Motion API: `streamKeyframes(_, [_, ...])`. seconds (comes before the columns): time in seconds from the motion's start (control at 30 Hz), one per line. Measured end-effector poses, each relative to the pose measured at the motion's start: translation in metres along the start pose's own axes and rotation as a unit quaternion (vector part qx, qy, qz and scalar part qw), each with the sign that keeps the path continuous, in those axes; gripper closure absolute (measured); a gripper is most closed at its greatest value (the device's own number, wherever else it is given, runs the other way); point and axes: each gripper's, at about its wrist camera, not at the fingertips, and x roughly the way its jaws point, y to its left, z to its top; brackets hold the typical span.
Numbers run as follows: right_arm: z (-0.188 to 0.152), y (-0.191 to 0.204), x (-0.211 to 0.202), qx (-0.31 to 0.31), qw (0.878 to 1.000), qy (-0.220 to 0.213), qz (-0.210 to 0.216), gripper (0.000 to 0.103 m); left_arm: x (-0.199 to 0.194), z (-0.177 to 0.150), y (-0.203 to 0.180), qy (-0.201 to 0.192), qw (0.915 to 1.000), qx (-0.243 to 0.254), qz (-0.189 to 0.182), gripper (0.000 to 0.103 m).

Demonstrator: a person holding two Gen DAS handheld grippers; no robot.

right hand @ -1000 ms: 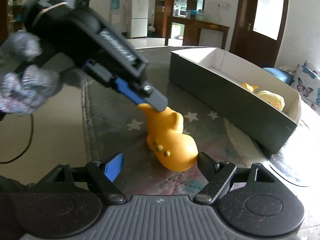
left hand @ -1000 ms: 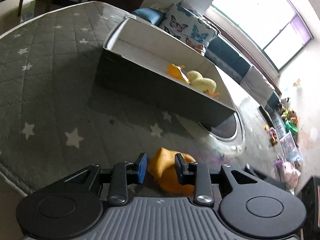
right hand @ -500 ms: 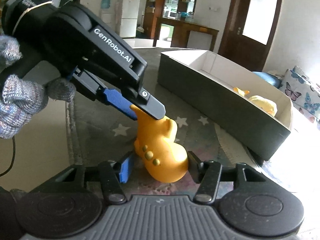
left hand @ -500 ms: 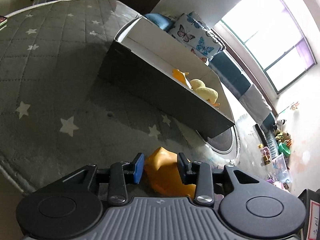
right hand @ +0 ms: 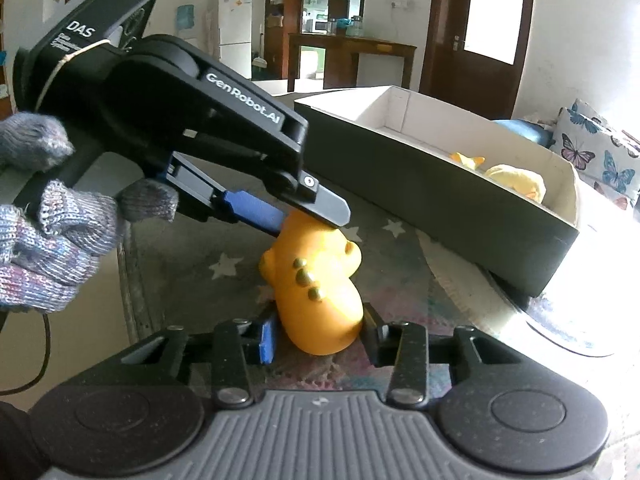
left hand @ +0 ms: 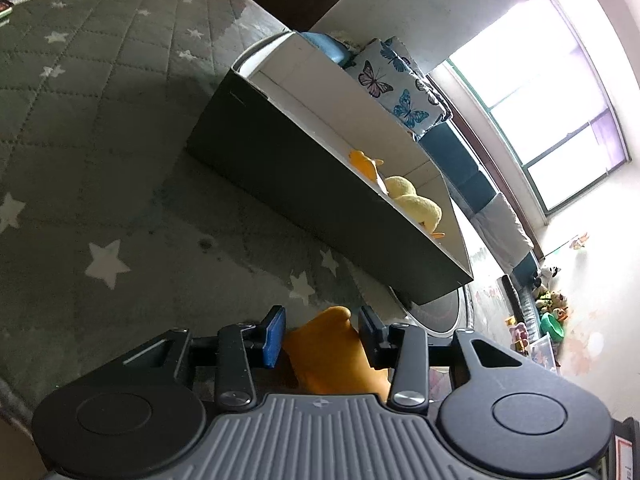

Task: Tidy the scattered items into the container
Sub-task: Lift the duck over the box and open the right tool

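Observation:
An orange rubber toy (right hand: 320,292) with small bumps stands on the grey star rug (right hand: 208,264). My left gripper (left hand: 322,336) is shut on its upper end (left hand: 328,352); in the right wrist view its fingers (right hand: 280,208) clamp the top. My right gripper (right hand: 318,334) is shut on the toy's lower end, pads touching both sides. The long dark box with white inside (left hand: 320,196) lies beyond, also in the right wrist view (right hand: 440,176). It holds a yellow plush duck (left hand: 412,204) and a small orange toy (left hand: 362,160).
Butterfly cushions (left hand: 400,88) and a blue cushion lie behind the box. A round mat edge (left hand: 448,312) shows under the box's near corner. Toys are piled by the far wall (left hand: 548,312). A wooden table (right hand: 348,56) and door stand far back.
My right gripper has closed from wide open onto the toy's lower end. The left gripper kept its hold on the top, and the toy has tilted and come up a little.

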Motion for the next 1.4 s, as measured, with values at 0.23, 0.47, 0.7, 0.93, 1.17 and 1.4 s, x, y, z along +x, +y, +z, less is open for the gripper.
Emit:
streamKeyframes(0.23, [0.001,0.002,-0.010,0.013,1.000,-0.022,0.002,0.063,-0.009,0.002,-0.005,-0.003,0.9998,0.018,-0.005,0.063])
streamKeyframes(0.47, [0.027,-0.007,-0.030,0.002,0.997,-0.072,-0.022,0.063,-0.030,0.028,-0.035,-0.043,0.9974,0.045,-0.038,0.064])
streamKeyframes(0.7, [0.074,-0.038,-0.025,0.000,0.993,-0.108,-0.044,0.063,-0.020,0.078,-0.067,-0.086,0.9923,0.074,-0.050,0.064])
streamKeyframes(0.93, [0.106,-0.079,0.015,0.019,0.995,-0.091,-0.035,0.063,0.025,0.121,-0.073,-0.080,0.9935,0.074,-0.034,0.064])
streamKeyframes(1.17, [0.109,-0.111,0.065,0.041,0.998,-0.036,-0.017,0.063,0.066,0.137,-0.054,-0.044,0.9976,0.054,-0.005,0.064])
streamKeyframes(1.4, [0.100,-0.113,0.069,0.052,0.998,-0.031,-0.026,0.058,0.073,0.132,-0.050,-0.035,0.9974,0.063,0.001,0.066])
